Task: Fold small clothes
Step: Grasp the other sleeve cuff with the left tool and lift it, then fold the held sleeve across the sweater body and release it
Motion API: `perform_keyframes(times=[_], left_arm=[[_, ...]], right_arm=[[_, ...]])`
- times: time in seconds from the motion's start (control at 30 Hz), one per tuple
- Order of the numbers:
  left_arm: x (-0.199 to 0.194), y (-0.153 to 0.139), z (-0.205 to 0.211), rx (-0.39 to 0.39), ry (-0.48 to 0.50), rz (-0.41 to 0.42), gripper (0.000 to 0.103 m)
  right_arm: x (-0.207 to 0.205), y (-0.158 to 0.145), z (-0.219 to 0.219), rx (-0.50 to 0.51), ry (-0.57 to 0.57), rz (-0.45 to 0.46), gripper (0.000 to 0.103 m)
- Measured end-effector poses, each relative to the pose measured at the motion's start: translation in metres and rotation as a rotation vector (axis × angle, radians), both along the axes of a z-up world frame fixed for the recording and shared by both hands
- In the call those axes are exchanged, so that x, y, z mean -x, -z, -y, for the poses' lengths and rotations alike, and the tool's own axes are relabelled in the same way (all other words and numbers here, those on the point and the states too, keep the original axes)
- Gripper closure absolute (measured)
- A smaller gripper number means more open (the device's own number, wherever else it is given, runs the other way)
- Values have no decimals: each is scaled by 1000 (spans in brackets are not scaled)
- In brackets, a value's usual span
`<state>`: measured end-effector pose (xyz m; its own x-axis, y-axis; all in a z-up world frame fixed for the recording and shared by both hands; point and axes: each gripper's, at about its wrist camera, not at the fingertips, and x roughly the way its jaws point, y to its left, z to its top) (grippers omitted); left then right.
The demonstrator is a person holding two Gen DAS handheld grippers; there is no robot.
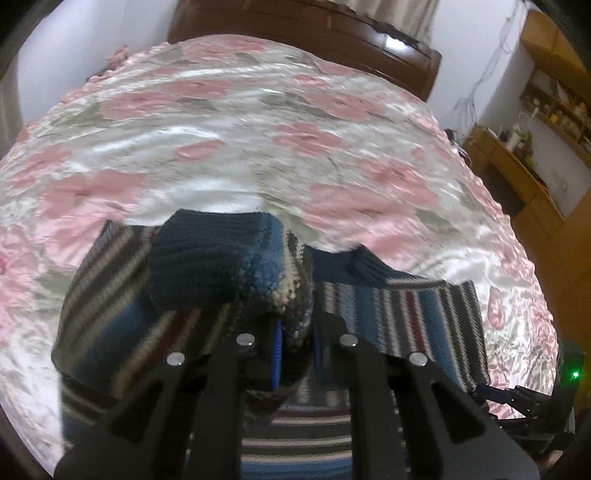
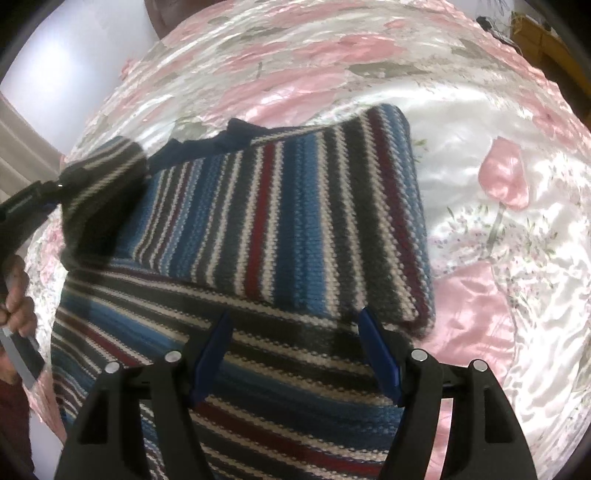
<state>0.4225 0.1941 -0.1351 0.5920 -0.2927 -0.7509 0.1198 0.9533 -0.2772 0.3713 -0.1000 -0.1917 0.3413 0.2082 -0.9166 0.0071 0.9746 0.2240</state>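
A knitted sweater [image 1: 406,317] with blue, grey, white and dark red stripes lies partly folded on the bed. My left gripper [image 1: 295,350] is shut on its sleeve [image 1: 221,258], whose dark blue ribbed cuff bunches up in front of the fingers, lifted above the body. In the right wrist view the sweater [image 2: 295,221] fills the middle, one side folded over across it. My right gripper [image 2: 297,354] hovers open just above its lower part, nothing between the blue pads. At the left of that view the left gripper [image 2: 68,181] holds the raised sleeve [image 2: 107,184].
A shiny pink and white floral bedspread [image 1: 258,129] covers the bed [image 2: 480,147] all around the sweater. A dark wooden headboard [image 1: 332,33] stands at the far end. Wooden shelves and a desk [image 1: 535,147] line the right wall. A person's hand [image 2: 18,291] grips the left handle.
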Motion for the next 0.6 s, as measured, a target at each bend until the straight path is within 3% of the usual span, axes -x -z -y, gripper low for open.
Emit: perform_keyframes(times=[0.17,0.27,0.37,0.43,0.57,0.6], left_arm=[[0,27,36,-35,24,-44,92],[-6,54,48,-49,52,-129,90],[-9,77,47,-37,87,-233,80],[1,72,39,-24,111,-246,77],[35,36,5,17,154,-194,36],[43,28,-6,16,153,-172,35]], right_arm=[[2,6,6,-20,7,-6,32],[-1,11,8,-29,16,-21,32],[-4,18,8,-42,28,-45,31],[-5,18,7,-35,27,-52,31],[-6,11,2,-5,10,-55,31],[-6,6,0,1,7,-47,31]])
